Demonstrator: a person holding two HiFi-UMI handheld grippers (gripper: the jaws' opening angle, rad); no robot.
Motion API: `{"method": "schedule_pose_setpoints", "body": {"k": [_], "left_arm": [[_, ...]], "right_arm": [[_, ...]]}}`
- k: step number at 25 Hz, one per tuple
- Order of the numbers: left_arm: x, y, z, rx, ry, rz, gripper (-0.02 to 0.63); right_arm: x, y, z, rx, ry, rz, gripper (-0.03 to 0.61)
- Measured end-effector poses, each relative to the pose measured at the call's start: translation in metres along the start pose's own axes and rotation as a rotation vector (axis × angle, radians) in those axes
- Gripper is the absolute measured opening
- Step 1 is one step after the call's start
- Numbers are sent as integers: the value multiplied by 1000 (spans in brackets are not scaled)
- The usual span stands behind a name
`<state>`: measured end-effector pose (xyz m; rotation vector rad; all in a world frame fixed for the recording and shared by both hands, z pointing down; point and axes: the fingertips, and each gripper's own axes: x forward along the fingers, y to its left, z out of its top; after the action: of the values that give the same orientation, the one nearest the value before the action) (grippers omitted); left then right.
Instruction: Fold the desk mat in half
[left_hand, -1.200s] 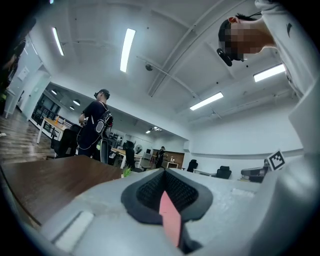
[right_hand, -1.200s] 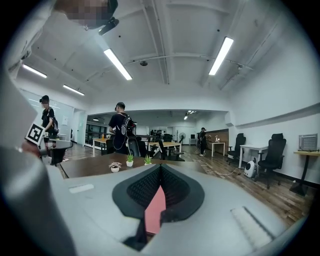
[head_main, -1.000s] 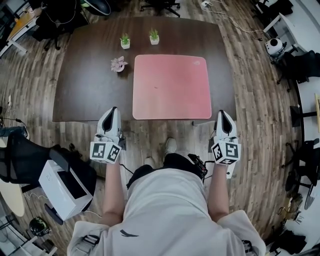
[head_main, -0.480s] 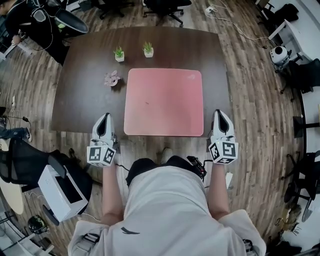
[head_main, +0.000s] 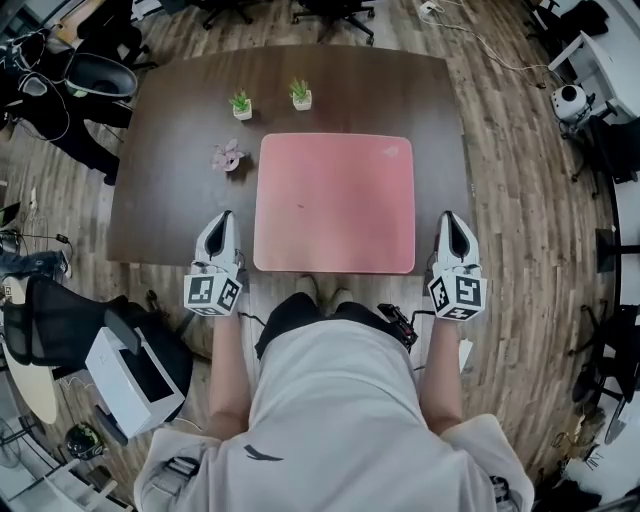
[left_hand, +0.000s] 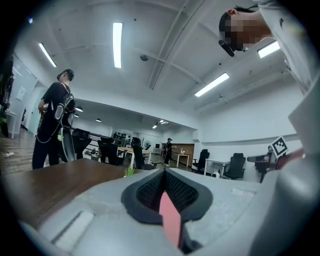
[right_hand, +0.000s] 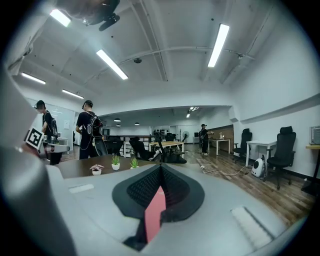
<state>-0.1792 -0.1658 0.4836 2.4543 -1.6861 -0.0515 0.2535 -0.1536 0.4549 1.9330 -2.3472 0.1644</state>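
The pink desk mat (head_main: 335, 200) lies flat and unfolded on the dark brown table (head_main: 170, 200), its near edge by the table's front edge. My left gripper (head_main: 222, 222) sits just left of the mat's near left corner, apart from it, jaws shut on nothing. My right gripper (head_main: 452, 220) sits just right of the near right corner, also shut and empty. In the left gripper view the shut jaws (left_hand: 164, 172) point level across the table top. The right gripper view shows its shut jaws (right_hand: 161, 167) the same way. A pink sliver shows in each seam.
Two small green plants in white pots (head_main: 240, 104) (head_main: 300, 94) stand behind the mat. A pink potted plant (head_main: 228, 156) sits by its far left corner. A white box (head_main: 130, 375) and a black chair (head_main: 50, 320) are on the floor at my left. People stand beyond the table (right_hand: 89, 132).
I have stepped closer to the table. Both grippers have moved slightly forward, over the table's front edge beside the mat's near corners. The mat has not moved.
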Motion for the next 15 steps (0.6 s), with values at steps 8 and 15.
{"method": "schedule_pose_setpoints", "body": {"k": [8,15], "left_arm": [[-1,16,-10,33,34,-19,3],[-2,27,-12,11,18,-7,3]], "right_arm": [[3,8,-7,-12,5,-32,0],[5,7,-14,-16,18,-43,1]]}}
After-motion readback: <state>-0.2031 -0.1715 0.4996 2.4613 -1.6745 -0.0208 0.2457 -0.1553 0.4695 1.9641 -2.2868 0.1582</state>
